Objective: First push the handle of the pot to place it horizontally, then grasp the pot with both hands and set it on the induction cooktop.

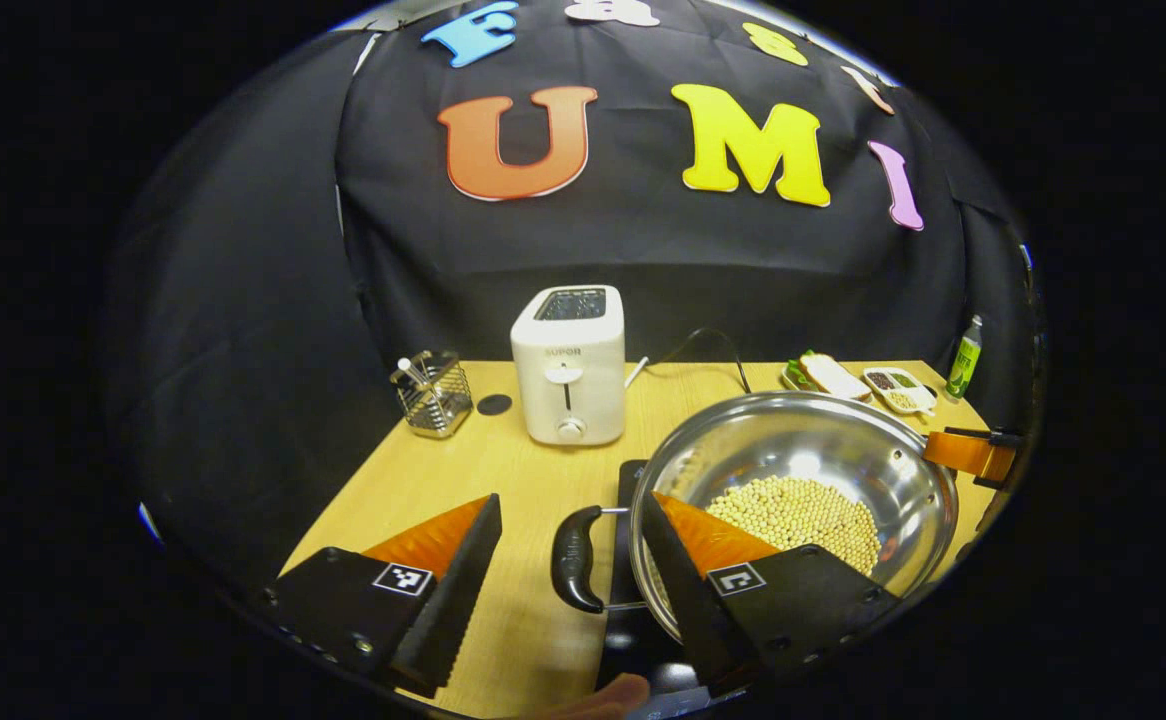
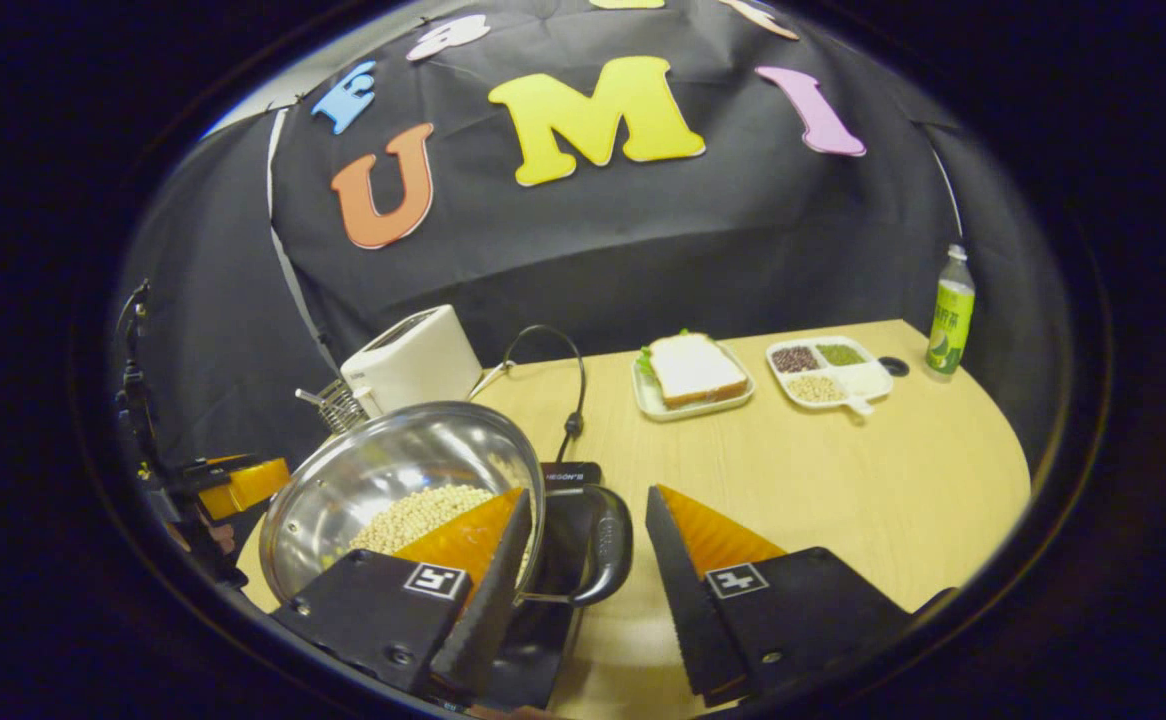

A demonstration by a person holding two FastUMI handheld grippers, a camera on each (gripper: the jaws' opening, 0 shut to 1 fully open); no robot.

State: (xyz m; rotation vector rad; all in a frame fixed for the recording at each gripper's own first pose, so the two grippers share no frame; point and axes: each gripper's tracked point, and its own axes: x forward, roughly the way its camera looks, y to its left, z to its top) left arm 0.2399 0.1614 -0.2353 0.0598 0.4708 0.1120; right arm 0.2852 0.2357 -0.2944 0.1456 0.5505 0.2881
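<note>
A steel pot [image 1: 823, 450] holding pale beans sits over the black induction cooktop [image 1: 631, 480] on the wooden table. In the left gripper view my left gripper [image 1: 571, 500] is open, and the pot's black loop handle [image 1: 576, 560] lies between its fingers without being pressed. My right gripper [image 1: 973, 452] shows small at the pot's far rim. In the right gripper view the pot [image 2: 383, 470] is at the left, and its other black handle [image 2: 611, 545] lies in the gap of my open right gripper [image 2: 588, 492]. The cooktop [image 2: 568, 570] shows dark beneath. My left gripper [image 2: 238, 485] is past the pot.
A white toaster [image 1: 568, 365] and a wire holder [image 1: 433, 393] stand at the back of the table. A black cord [image 2: 573, 390] runs to the cooktop. A sandwich plate [image 2: 691, 372], a divided dish [image 2: 828, 372] and a green bottle [image 2: 949, 315] sit at the back right.
</note>
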